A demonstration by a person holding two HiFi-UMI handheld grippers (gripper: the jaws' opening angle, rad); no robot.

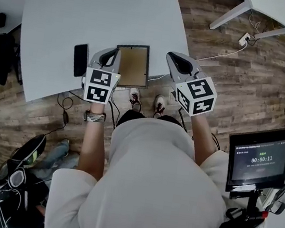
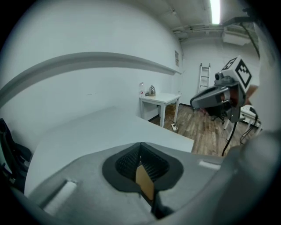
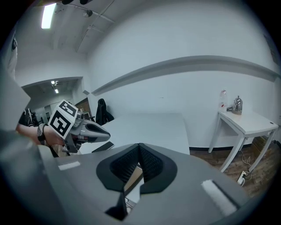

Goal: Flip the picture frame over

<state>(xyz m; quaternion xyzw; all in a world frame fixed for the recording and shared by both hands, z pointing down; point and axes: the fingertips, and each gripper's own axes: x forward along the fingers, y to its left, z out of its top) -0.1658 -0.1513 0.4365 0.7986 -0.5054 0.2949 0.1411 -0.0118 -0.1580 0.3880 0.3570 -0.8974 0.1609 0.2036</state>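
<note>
The picture frame point(image 1: 132, 66) lies flat on the white table point(image 1: 94, 9), close to the edge nearest you, with its brown panel facing up inside a dark rim. In the head view it sits between your two tools. Your left gripper point(image 1: 112, 54) hangs over the frame's left side, its tips overlapping that rim from above; whether they touch it cannot be told from there. Its own view shows the two ribbed pads point(image 2: 127, 162) pressed together at the tips, so the jaws are fully closed. Nothing is pinched between them: the brown strip in the slit below the tips is the frame's panel seen through the gap. Your right gripper point(image 1: 172, 57) is held just to the right of the frame, with a band of bare table between its tips and the rim. Its jaws look the same in the right gripper view, pads meeting at the tips and gripping nothing. A sliver of the brown panel and the dark rim shows through the gap beneath them. Both tools point forward and downward, marker cubes toward you. A dark flat slab point(image 1: 80, 60) lies on the table just left of the left gripper, apart from the frame. Below the table edge your shoes point(image 1: 134, 97) stand on the wooden floor point(image 1: 252, 84), and a small screen point(image 1: 259, 161) with a timer stands at your right.
</note>
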